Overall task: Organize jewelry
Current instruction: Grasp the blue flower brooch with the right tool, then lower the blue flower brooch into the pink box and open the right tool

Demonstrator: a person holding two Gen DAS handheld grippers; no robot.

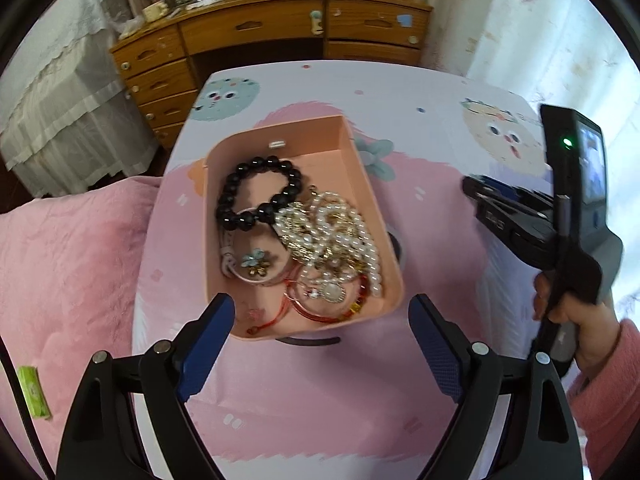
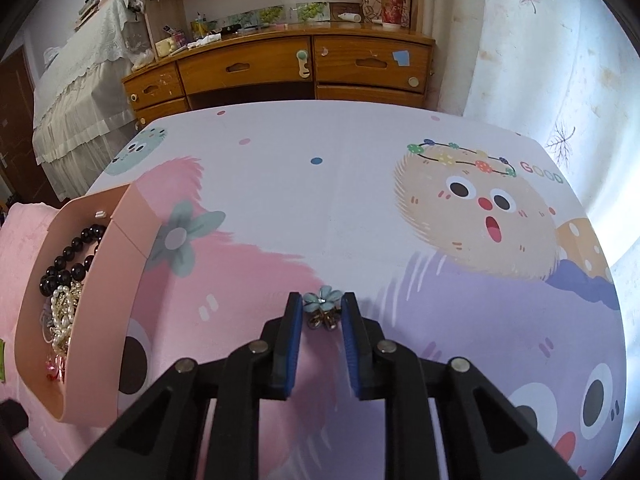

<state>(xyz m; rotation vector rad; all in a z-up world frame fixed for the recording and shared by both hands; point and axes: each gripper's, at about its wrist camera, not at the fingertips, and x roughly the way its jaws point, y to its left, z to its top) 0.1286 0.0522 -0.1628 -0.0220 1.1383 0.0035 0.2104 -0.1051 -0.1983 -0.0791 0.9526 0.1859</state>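
We hold our left claw (image 1: 322, 316) spread wide above the near end of a pink jewelry box (image 1: 352, 168), its blue pads (image 1: 208, 344) well apart and touching nothing. The box sits on the surface (image 1: 420, 92), which is covered by a cartoon-printed cloth.

Inside the box we see a black bead bracelet (image 1: 256, 194) toward the far end, a tangle of pearl strands (image 1: 344, 236) with gold-toned pieces against the right wall, a pale bangle (image 1: 256, 278) carrying a blue flower earring (image 1: 252, 259), a round pendant (image 1: 332, 291), and a red cord bracelet (image 1: 308, 312) at the near end. All of it overlaps in one heap.

Our right claw (image 2: 321, 312) is pinching a second blue flower earring (image 2: 321, 299) between its fingertips, the petals showing at the tips and small dark gold-toned parts hanging below. It hovers over the surface to the right of the box, well apart from it. In the left wrist view we see that gripper from the side, gripped by a hand (image 1: 560, 312) in a pink sleeve.

Beyond the surface stands a wooden dresser (image 2: 280, 68) with clutter on top. A pink blanket (image 1: 68, 264) lies to the left, with a small green packet (image 1: 34, 392) on it.
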